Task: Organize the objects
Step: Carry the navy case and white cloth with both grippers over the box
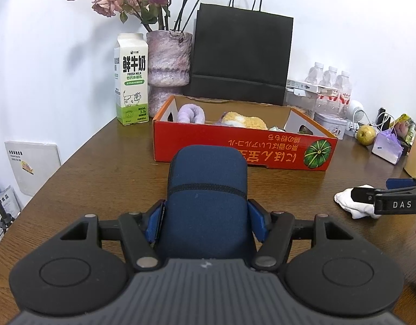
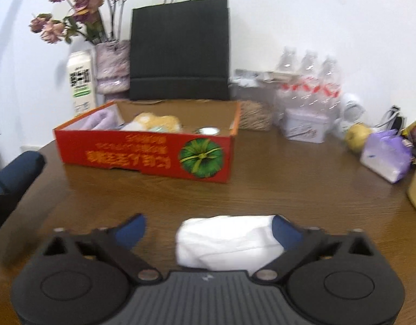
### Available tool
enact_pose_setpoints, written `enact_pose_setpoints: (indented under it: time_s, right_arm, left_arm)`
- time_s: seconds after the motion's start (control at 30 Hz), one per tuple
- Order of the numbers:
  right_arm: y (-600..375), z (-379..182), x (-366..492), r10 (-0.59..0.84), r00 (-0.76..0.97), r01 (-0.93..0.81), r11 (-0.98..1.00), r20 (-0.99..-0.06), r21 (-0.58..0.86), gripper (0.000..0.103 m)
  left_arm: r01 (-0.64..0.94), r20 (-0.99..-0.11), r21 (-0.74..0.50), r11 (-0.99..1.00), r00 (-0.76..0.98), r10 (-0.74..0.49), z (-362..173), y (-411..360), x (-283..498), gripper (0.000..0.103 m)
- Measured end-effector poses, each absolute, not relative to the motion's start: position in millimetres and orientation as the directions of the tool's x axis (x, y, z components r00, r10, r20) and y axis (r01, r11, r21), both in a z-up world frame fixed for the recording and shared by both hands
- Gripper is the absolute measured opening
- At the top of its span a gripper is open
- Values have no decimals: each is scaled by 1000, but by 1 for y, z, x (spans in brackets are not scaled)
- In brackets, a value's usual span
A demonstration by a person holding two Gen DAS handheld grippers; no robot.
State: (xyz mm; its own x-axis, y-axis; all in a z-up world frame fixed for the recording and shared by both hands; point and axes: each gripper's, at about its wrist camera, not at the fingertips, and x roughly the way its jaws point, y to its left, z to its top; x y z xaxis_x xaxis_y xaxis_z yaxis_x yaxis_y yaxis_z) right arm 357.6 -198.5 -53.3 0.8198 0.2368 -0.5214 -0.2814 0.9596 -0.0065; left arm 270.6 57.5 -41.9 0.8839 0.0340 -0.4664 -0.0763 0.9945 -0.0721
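My left gripper is shut on a navy blue zippered case, held in front of the red cardboard box. The box holds a purple plush roll and a yellow-and-white plush item. My right gripper is open around a white tissue pack lying on the wooden table; its right finger touches the pack. In the left wrist view the right gripper sits over the white pack. The blue case also shows at the left of the right wrist view.
Behind the box stand a milk carton, a vase of dried roses and a black paper bag. At the right are water bottles, a tin, a pear and a purple packet.
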Motion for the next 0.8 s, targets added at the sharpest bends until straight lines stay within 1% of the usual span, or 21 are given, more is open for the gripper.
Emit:
enact_pose_setpoints:
  time_s: [0.1,0.17,0.23,0.33,0.5,0.63,0.67,0.8]
  right_arm:
    - [-205,-54,370,211,780,-266,964,-589,-7,101]
    - [-207,-57,379,219,741,-290,957,-635,-7,102]
    - [-204,-58,387,213,703,-324,945,-679,-40,102]
    - [-201,-60,397,186,665,-350,933,-724,-82,102]
    - [-203,-61,421,183,584,-364,930,-791,-54,103]
    - [-208,-65,434,209,564,-352,936,-799,-4,103]
    - [-211,-68,435,227,566,-344,939,-793,23,103]
    - [-213,-73,426,244,626,-344,939,-740,19,103]
  left_arm:
    - [-76,-469,-72,994,883,34,-42,57,270,64]
    - [-74,-471,-76,994,881,30,-42,57,270,64]
    - [-71,-472,-80,994,881,25,-42,57,270,64]
    - [-72,-480,-86,994,877,22,-42,59,272,64]
    - [-75,-497,-100,992,868,15,-44,62,275,64]
    - [-71,-496,-103,992,868,11,-45,62,275,64]
    - [-71,-497,-104,992,868,11,-45,62,275,64]
    - [-71,-506,-108,992,862,6,-47,62,277,64]
